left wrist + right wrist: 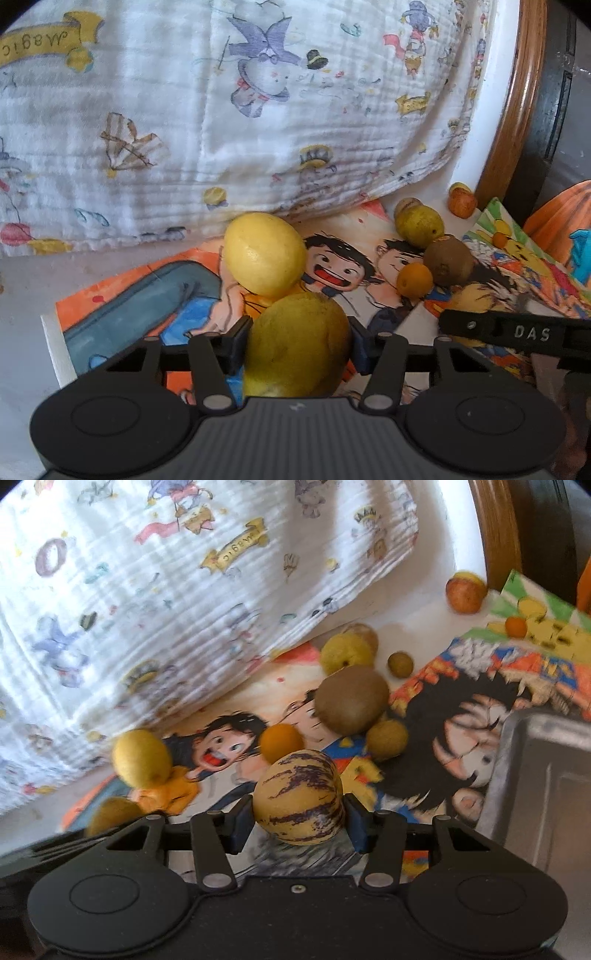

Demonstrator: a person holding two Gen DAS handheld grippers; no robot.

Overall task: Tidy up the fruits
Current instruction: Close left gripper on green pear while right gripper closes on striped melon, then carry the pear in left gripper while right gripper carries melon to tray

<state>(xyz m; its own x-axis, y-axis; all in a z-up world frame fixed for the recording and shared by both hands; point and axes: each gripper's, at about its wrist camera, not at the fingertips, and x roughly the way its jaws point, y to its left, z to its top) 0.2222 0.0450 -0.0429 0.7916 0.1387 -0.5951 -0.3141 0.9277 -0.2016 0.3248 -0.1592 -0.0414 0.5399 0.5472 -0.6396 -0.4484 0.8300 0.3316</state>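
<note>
Nearest, the left gripper (298, 345) clamps a yellow lemon (297, 350) and the right gripper (298, 821) clamps a striped fruit (299, 796), probably for sorting; loose fruit lies beyond, kiwi (351, 698) farthest

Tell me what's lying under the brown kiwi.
The kiwi rests on a cartoon picture sheet, on a drawn dark-haired face. A small orange fruit sits beside it. The drawing directly beneath is covered.

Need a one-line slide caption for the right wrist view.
Right gripper clamps a yellow purple-streaked round fruit above cartoon posters, beside a grey metal tray.
</note>
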